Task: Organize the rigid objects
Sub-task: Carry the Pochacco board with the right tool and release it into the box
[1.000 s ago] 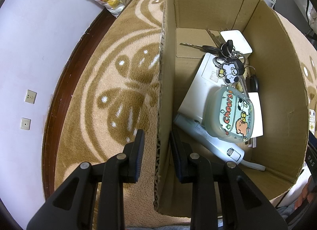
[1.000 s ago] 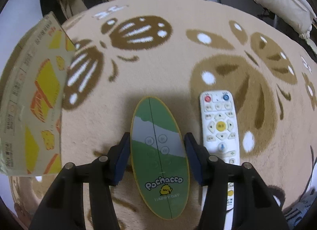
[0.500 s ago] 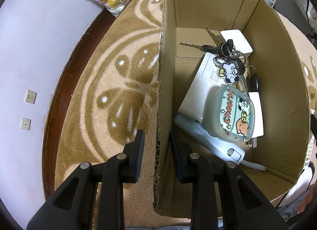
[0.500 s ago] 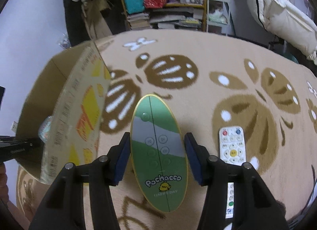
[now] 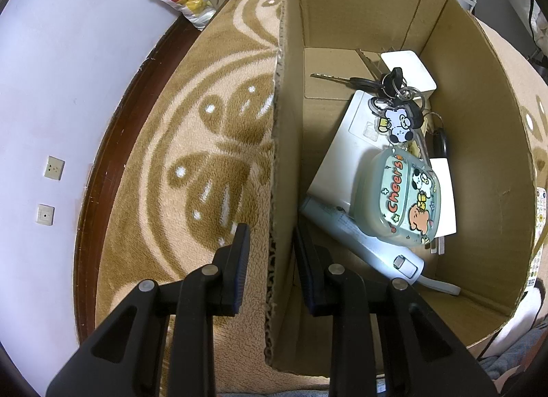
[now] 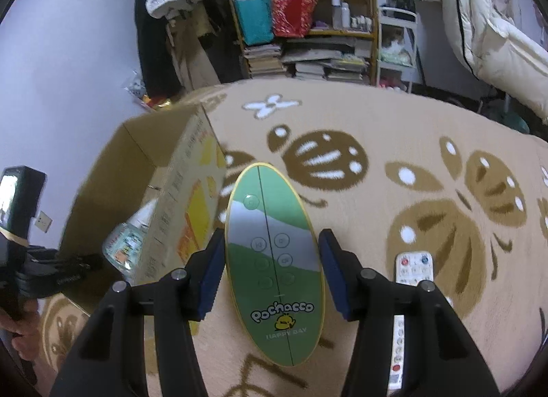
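The right hand-held gripper (image 6: 272,267) grips the oval green Pochacco remote (image 6: 274,270) by its long edges, both pads pressed against its rim, and carries it above the carpet (image 6: 394,130), to the right of the cardboard box (image 6: 164,198) and just outside its printed wall. The step in hand looks like the carry into the box. To do it well, keep the squeeze steady, since the remote is smooth and thin-edged and could pivot between the pads; bring it leftward high enough for its far tip to pass over the box rim before lowering.

The left hand-held gripper (image 5: 270,256) straddles the box's left wall (image 5: 286,157), one finger outside and one inside, at a narrow gap; I cannot tell whether the pads actually bite the cardboard. Holding there should keep the box from sliding on the soft pile when the remote comes in.

Inside the box, nearest that gripper, lies a pale blue wand-shaped device (image 5: 363,243), overlapped by a translucent Cheers case (image 5: 400,198); beyond it, a white flat slab (image 5: 346,154), a key bunch with a dog charm (image 5: 394,113) and a small white block (image 5: 411,68). The bare cardboard floor along the left wall looks the safest landing spot.

A white remote (image 6: 411,277) lies on the carpet right of the held one, likely next.
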{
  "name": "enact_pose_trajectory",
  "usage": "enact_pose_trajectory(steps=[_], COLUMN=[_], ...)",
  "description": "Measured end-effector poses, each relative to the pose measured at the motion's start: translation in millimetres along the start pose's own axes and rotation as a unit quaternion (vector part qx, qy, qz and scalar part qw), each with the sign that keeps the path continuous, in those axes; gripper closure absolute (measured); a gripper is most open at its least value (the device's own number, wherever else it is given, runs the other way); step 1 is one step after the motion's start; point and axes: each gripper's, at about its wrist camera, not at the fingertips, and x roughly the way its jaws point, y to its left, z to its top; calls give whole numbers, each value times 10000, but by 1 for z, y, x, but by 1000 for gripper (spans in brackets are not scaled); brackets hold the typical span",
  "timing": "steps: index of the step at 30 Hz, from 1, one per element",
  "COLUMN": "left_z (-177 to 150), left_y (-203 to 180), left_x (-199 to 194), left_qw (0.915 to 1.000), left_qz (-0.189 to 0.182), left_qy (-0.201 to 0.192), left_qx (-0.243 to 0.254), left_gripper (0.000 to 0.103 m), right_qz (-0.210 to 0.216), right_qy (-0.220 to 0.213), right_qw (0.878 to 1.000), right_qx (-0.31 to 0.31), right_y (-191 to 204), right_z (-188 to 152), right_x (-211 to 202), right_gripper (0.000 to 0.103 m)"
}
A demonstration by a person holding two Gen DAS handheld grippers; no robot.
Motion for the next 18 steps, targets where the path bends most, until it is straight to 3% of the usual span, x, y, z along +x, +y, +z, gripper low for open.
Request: enact_pose_trajectory(steps=[18], left_z=[0], left_y=[0], left_x=[0], left_qw=[10000], left_qz=[-7], left_qy=[1], left_qx=[-3], left_gripper=[77], right_qz=[565], right_qy=[-823], right_qw=[9947], right_qx=[-250], right_y=[66], right_z=[69], right_x=[-43], right_gripper=[46])
